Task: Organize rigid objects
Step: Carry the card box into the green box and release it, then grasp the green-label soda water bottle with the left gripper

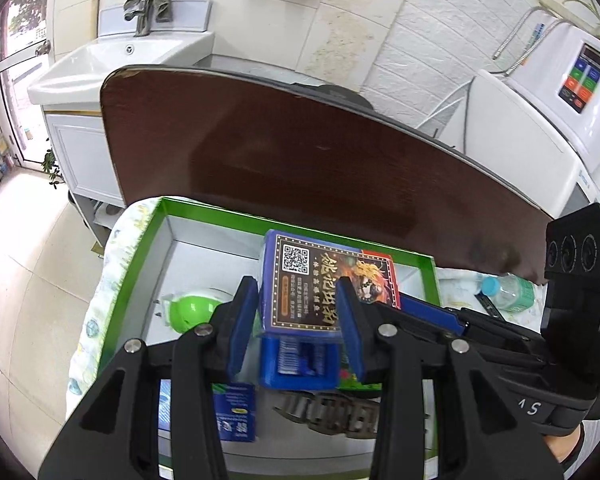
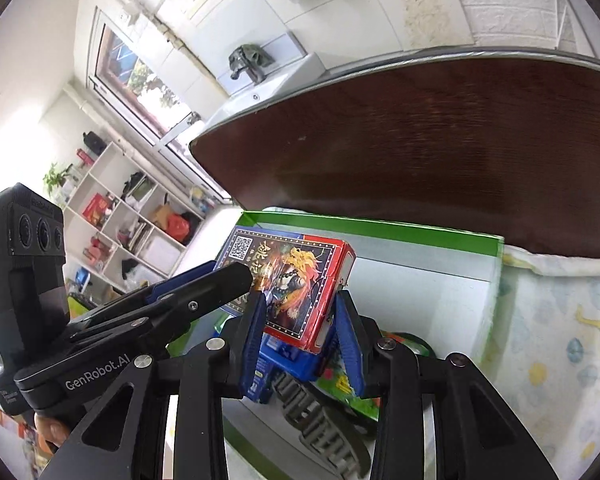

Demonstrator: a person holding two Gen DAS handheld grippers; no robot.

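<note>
A blue and red card box point(image 1: 312, 280) with a QR code is held over a green-rimmed white box point(image 1: 204, 216). My left gripper point(image 1: 298, 320) is shut on the blue end of the card box. My right gripper point(image 2: 300, 330) is shut on its red end point(image 2: 300, 284). Each gripper shows in the other's view, the right one point(image 1: 500, 344) at the right and the left one point(image 2: 140, 312) at the left. Under the card box lie a metal watch band point(image 1: 332, 414), a green round object point(image 1: 192, 310) and a blue packet point(image 1: 236, 412).
A dark brown tabletop point(image 1: 300, 160) lies beyond the box. A patterned cloth point(image 2: 556, 340) lies under the box. A small bottle with a blue cap point(image 1: 508, 290) lies at the right. A washbasin point(image 1: 112, 64), a washing machine point(image 1: 540, 120) and shelves point(image 2: 132, 216) stand around.
</note>
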